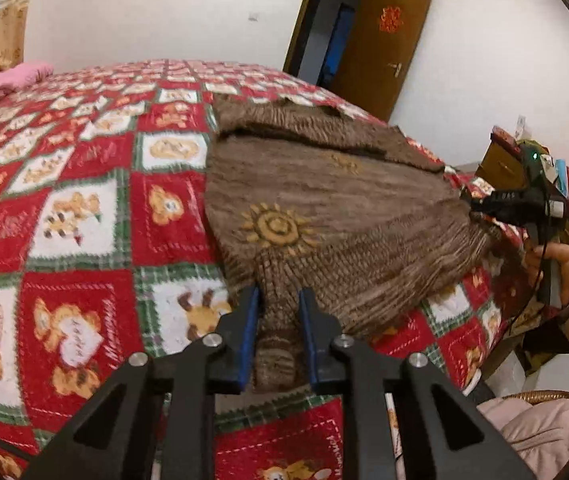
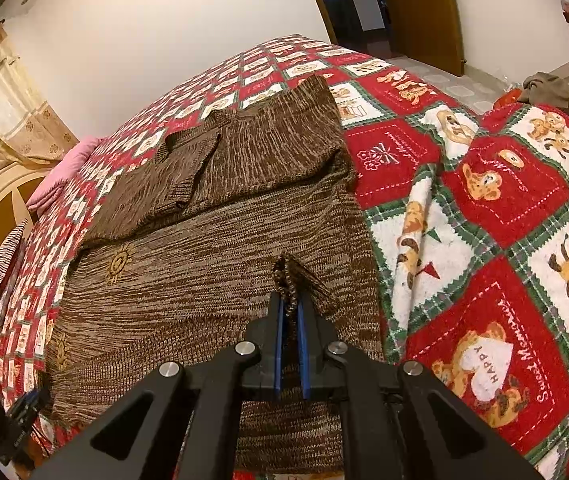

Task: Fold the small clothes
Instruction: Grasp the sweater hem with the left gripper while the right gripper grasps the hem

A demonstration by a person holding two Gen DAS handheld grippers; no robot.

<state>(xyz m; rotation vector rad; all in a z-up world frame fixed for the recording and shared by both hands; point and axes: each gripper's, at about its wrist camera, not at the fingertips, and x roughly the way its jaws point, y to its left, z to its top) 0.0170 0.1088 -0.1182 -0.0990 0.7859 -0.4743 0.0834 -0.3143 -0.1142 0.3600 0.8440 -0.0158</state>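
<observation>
A brown knitted sweater (image 1: 324,200) with yellow sun motifs lies spread on the bed, its sleeves folded over the upper part; it also shows in the right wrist view (image 2: 212,248). My left gripper (image 1: 279,294) stands with its blue-padded jaws around the sweater's near hem corner, a bunch of knit between them. My right gripper (image 2: 290,300) is shut on a pinched fold of the sweater's hem and lifts it slightly. The right gripper (image 1: 484,204) shows in the left wrist view at the sweater's right edge.
The bed is covered by a red, white and green bear-pattern blanket (image 1: 64,220). A pink folded cloth (image 1: 8,76) lies at the head end. A brown door (image 1: 388,44) stands open behind the bed. Cluttered furniture (image 1: 524,168) stands to the right.
</observation>
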